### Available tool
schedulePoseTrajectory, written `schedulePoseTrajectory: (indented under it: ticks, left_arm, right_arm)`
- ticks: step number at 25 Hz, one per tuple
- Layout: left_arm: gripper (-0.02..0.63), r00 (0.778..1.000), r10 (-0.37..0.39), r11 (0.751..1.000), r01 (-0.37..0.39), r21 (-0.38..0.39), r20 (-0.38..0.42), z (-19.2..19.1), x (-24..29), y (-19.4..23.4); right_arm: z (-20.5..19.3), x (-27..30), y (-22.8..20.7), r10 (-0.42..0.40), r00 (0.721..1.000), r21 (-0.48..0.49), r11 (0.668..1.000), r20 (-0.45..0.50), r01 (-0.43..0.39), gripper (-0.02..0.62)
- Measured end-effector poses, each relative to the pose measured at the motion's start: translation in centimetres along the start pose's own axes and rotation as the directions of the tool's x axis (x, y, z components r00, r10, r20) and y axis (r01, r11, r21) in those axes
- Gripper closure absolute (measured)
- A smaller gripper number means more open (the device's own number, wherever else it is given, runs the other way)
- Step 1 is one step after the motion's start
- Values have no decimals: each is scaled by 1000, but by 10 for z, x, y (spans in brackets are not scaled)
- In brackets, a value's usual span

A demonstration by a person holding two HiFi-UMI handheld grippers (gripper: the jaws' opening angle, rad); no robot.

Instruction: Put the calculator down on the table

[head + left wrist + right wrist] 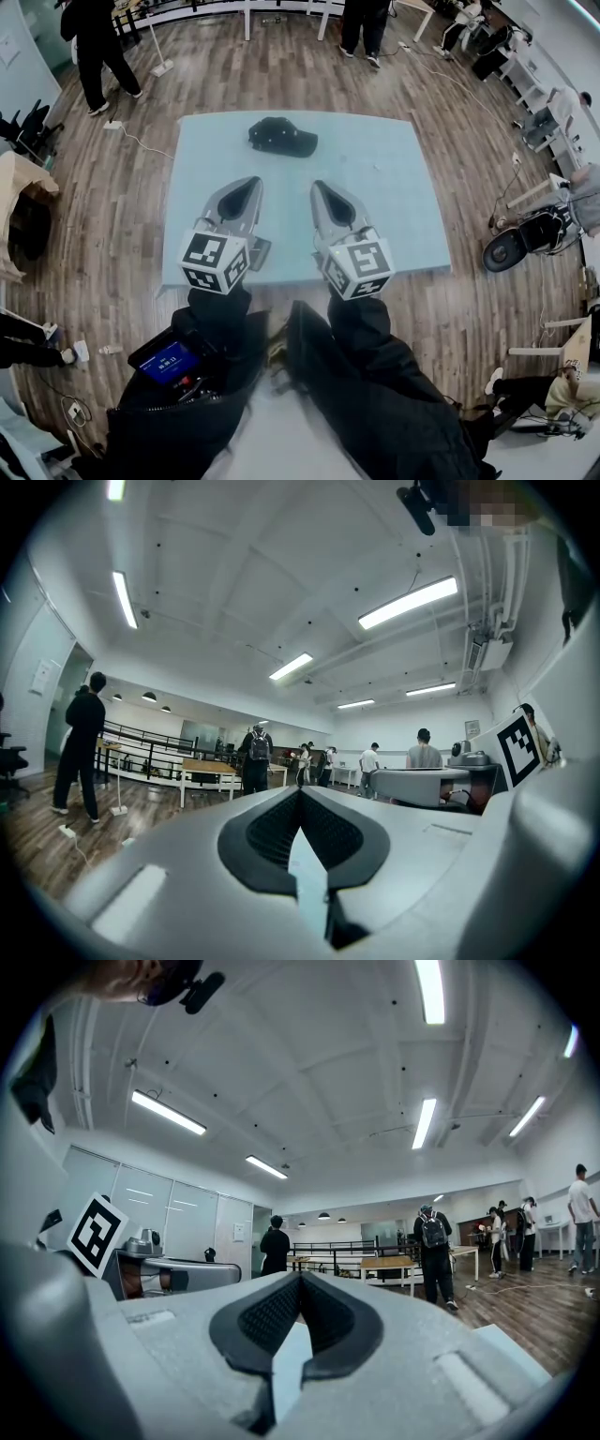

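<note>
The head camera looks steeply down over the worktop's (394, 178) near edge, onto the left claw (251, 183) and right claw (319, 187). Each claw camera sits close behind its own tips, facing level across the room. Both catch the far person with a backpack (255, 754).

Setting: large open-plan lab/office hall. Wood-plank floor (112, 225), ceiling strip lights (410, 602), far benches (208, 767), metal railing (141, 747), trailing cables (141, 142), several people (98, 47) standing about.
</note>
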State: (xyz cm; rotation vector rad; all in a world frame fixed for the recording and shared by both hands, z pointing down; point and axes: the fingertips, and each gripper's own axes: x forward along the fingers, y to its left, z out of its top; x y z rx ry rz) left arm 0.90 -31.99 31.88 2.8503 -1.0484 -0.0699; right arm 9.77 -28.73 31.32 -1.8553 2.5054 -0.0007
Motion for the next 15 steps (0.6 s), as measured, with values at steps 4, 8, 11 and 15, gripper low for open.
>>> schedulePoseTrajectory:
  ticks: [4, 8, 11, 15]
  left_arm:
    - [604, 1000, -20, 1000, 20, -1, -4, -1, 1, -2]
    - [604, 1000, -26, 1000, 26, -8, -6, -2, 3, -2]
    - [604, 999, -36, 999, 36, -9, -1, -3, 5, -4]
    - [604, 998, -54, 998, 54, -10, 9, -3, 3, -6]
  right_arm:
    - [0, 1, 1, 0, 1000, 13, 1000, 0, 0, 600]
    - [0, 2, -1, -6, 1000, 21, 1000, -1, 6, 600]
    - [-2, 0, -3, -13, 1000, 23, 1000, -4, 13, 600]
    - [-5, 0, -2, -19, 1000, 20, 1000, -13, 19, 600]
